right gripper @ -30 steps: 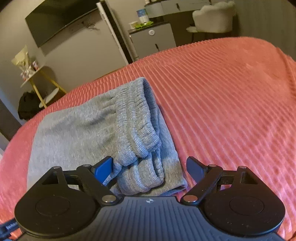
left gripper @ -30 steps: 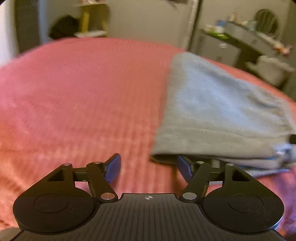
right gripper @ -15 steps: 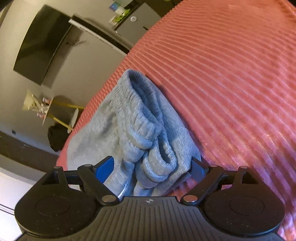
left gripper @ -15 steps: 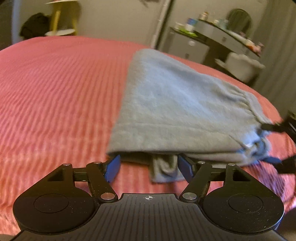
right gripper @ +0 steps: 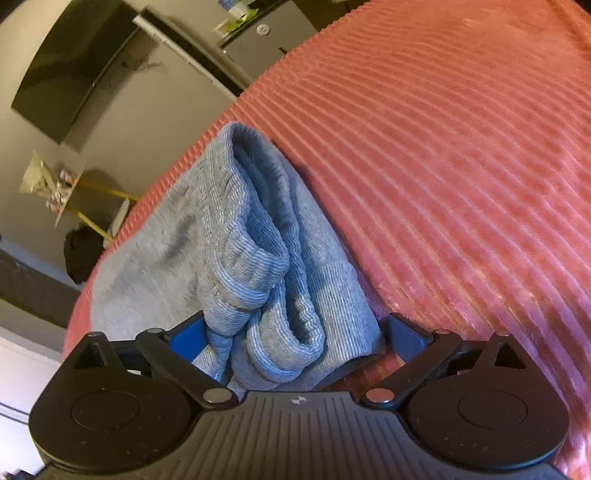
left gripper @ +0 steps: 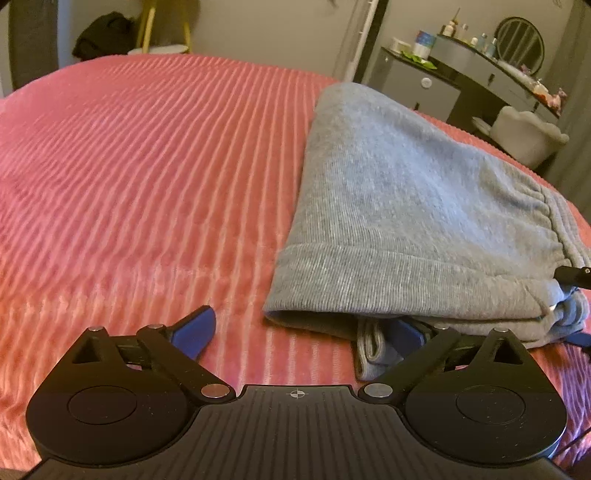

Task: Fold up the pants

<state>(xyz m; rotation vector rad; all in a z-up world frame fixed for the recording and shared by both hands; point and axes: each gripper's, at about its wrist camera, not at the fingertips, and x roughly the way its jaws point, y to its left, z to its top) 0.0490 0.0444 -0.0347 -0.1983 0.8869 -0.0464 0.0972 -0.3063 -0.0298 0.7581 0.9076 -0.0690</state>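
Grey pants point(left gripper: 406, 206) lie folded in a thick stack on the red ribbed bedspread point(left gripper: 147, 177). My left gripper point(left gripper: 301, 326) is open at the stack's near corner; its right finger is tucked under the hem, its left finger rests on bare bedspread. In the right wrist view the waistband end of the pants point(right gripper: 258, 266) bunches between the jaws of my right gripper point(right gripper: 291, 332), which is open wide around the folds. The tip of the right gripper point(left gripper: 574, 277) shows at the stack's right edge in the left wrist view.
A grey dresser with bottles and a round mirror point(left gripper: 480, 62) and a white chair point(left gripper: 528, 133) stand beyond the bed's far right. A yellow stand with a dark bag point(left gripper: 110, 33) is at the far left. A wall television point(right gripper: 74, 74) hangs behind.
My left gripper shifted left along the near hem, so the stack now sits to the right of it. My right gripper pushed further onto the waistband folds and tilted more.
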